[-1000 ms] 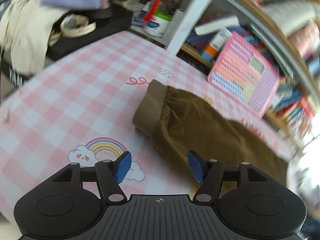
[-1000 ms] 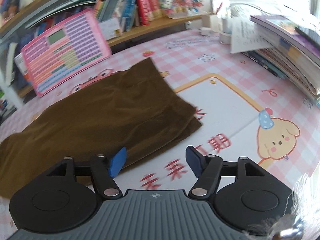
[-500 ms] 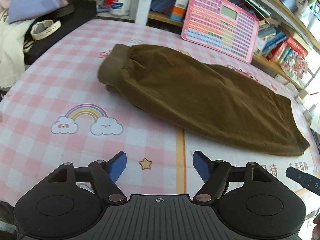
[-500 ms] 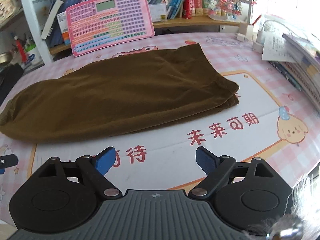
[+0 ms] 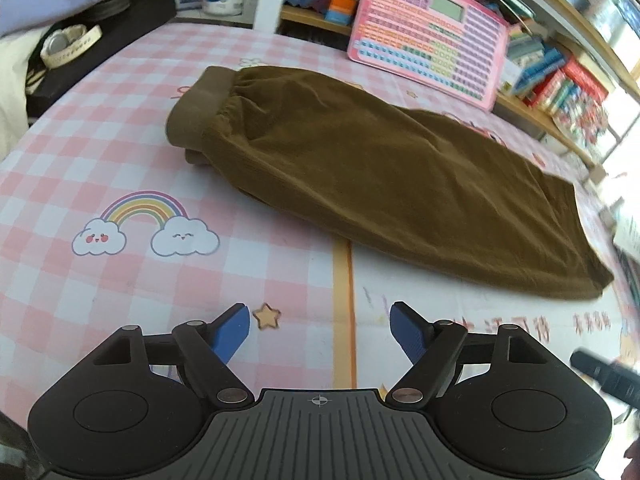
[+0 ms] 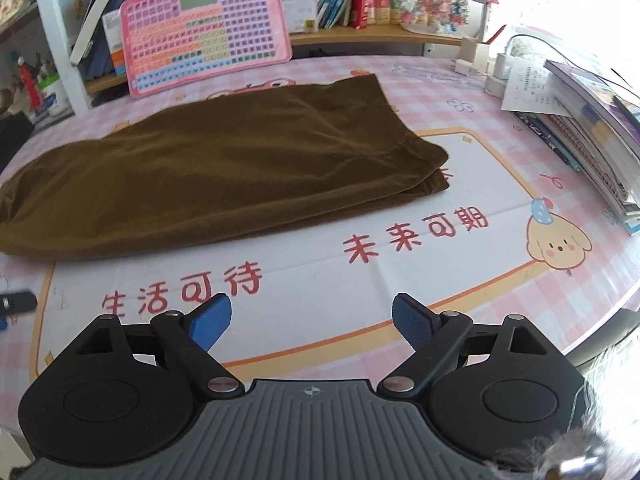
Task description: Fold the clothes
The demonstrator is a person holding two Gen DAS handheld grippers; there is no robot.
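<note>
Beyond both claws, brown trousers [image 5: 380, 176] flat on tablecloth [image 5: 120, 152]

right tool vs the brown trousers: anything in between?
Nothing solid. In the right wrist view, only bare tablecloth with red printed characters lies between the open right tool and the brown trousers.

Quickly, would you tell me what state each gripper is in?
Left gripper: opening, nothing between its jaws.
Right gripper: open, empty.
</note>
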